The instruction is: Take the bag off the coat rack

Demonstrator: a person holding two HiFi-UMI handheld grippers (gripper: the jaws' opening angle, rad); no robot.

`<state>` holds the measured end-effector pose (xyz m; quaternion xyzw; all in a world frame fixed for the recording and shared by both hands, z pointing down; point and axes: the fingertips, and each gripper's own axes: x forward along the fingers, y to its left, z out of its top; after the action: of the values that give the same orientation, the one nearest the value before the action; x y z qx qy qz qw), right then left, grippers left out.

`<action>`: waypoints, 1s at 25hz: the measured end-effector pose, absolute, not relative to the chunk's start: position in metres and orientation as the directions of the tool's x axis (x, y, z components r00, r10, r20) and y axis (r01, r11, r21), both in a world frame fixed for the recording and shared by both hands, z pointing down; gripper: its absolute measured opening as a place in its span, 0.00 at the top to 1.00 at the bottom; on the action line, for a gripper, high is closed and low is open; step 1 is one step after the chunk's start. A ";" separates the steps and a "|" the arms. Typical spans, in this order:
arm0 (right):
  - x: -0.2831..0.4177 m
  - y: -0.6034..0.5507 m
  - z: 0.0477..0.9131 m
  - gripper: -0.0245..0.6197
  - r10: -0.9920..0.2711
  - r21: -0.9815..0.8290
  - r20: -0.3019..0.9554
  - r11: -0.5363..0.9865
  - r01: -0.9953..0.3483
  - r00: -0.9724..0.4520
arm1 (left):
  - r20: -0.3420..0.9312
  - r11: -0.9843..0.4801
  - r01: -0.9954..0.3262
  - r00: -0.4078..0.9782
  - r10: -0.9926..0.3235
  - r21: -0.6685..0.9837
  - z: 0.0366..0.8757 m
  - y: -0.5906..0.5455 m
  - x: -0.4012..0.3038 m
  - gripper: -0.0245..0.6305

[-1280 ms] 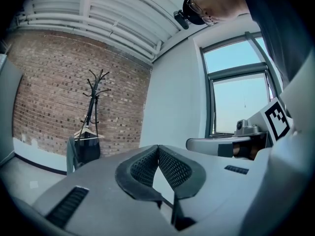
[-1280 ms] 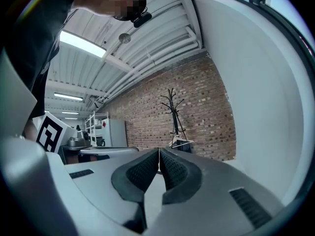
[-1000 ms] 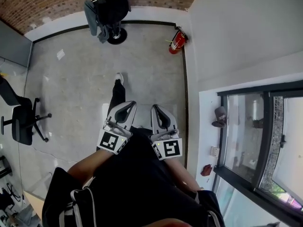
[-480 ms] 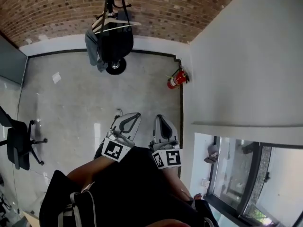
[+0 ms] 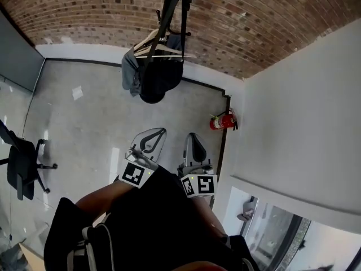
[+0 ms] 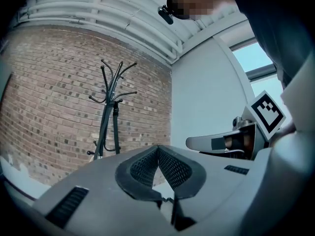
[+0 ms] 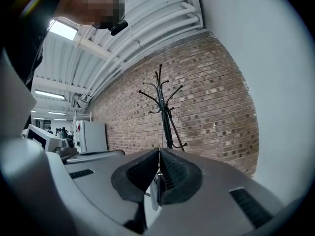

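The coat rack [image 5: 172, 4] is looming larger and sitting further right in the head view than a second ago, while the window is sliding out at the lower right; both grippers are keeping their place side by side in front of the person's dark clothing. At far left an office chair [image 5: 22, 165] is standing on the grey floor [image 5: 84, 117]. The left gripper [image 5: 159, 132] is pointing toward the rack with its jaws pressed together and nothing between them, as its own view is showing [image 6: 157, 149]. Ahead of it and well apart, the bag [image 5: 162, 78] is hanging dark and rounded from the rack by its straps, with a grey garment [image 5: 130, 75] hanging just left of it against the brick wall [image 5: 79, 10]. The right gripper [image 5: 193, 138] is also holding its jaws closed and empty [image 7: 158, 152], aiming at the rack's hooks [image 7: 162, 90]. Further right, a red fire extinguisher [image 5: 222, 121] is sitting at the corner beside the white wall [image 5: 304, 106].
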<state>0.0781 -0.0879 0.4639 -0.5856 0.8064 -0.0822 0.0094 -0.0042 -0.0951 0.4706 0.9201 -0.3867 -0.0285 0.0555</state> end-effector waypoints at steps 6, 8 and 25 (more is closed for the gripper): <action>0.070 -0.127 0.460 0.93 -0.923 -0.155 0.068 0.366 -0.918 -0.380 | -0.004 -0.636 -0.762 0.641 -0.768 0.123 0.467 -0.136 -0.020 0.93; 0.067 -0.139 0.458 0.93 -0.910 -0.144 0.058 0.399 -0.905 -0.410 | -0.007 -0.615 -0.782 0.617 -0.787 0.103 0.464 -0.148 -0.023 0.93; 0.067 -0.219 0.438 0.93 -0.879 -0.094 0.011 0.474 -0.876 -0.477 | -0.059 -0.503 -0.860 0.499 -0.865 0.087 0.440 -0.222 -0.037 0.93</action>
<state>0.0667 -0.2190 0.4375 -0.5110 0.8583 -0.0431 0.0194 -0.0370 -0.2219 0.4403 0.8655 -0.4982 -0.0474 0.0230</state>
